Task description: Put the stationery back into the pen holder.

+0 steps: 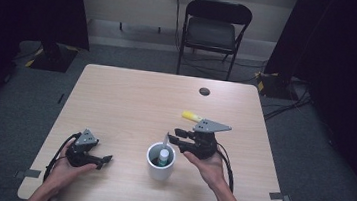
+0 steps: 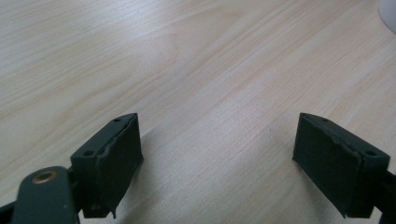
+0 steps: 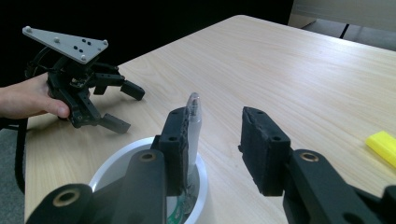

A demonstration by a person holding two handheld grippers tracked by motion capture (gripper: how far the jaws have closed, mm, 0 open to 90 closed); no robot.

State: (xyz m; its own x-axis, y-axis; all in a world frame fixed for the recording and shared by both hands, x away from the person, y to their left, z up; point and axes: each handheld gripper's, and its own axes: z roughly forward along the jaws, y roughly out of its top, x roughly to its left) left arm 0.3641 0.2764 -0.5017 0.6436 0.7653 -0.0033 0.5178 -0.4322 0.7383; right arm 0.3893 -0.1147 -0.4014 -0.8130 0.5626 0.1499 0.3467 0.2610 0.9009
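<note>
A white cup (image 1: 159, 171) stands near the table's front, holding a clear pen (image 1: 165, 140) that sticks up above the rim and a white-capped marker (image 1: 163, 156). My right gripper (image 1: 174, 135) hovers open just right of the cup. In the right gripper view the clear pen (image 3: 193, 116) rises from the cup (image 3: 112, 163) against the inner face of the left jaw of my right gripper (image 3: 217, 126); the other jaw stands well apart from it. A yellow highlighter (image 1: 192, 116) lies behind that gripper. My left gripper (image 1: 105, 162) rests open on the table left of the cup, nothing between its fingers (image 2: 119, 154).
The light wooden table (image 1: 131, 100) has a dark round grommet (image 1: 204, 91) near its far edge. A black folding chair (image 1: 213, 31) stands behind it. The cup's edge (image 2: 390, 11) shows at the top right of the left gripper view. The left gripper (image 3: 128, 108) appears beyond the cup.
</note>
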